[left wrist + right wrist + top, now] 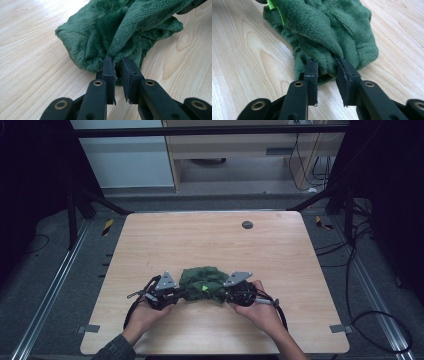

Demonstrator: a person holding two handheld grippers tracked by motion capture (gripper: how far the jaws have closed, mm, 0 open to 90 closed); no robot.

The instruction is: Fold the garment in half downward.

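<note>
The wooden table point(280, 270) is lying mostly bare, with wide open room toward its far edge and both sides; only a small dark disc point(247, 224) is sitting near the far edge; the near edge is running close under the person's hands, so there is little room to draw back. The green fleece cloth point(202, 284) is resting bunched in a heap near the table's front middle; judging by that, the cloth is gathered rather than spread or neatly folded, and any tidy laying-out is looking undone. The left gripper point(118, 65) is standing slightly parted, a fold of cloth between the jaws, apparently loose; the right gripper point(325, 68) is gaping wider around another fold, barely pinching.
</note>
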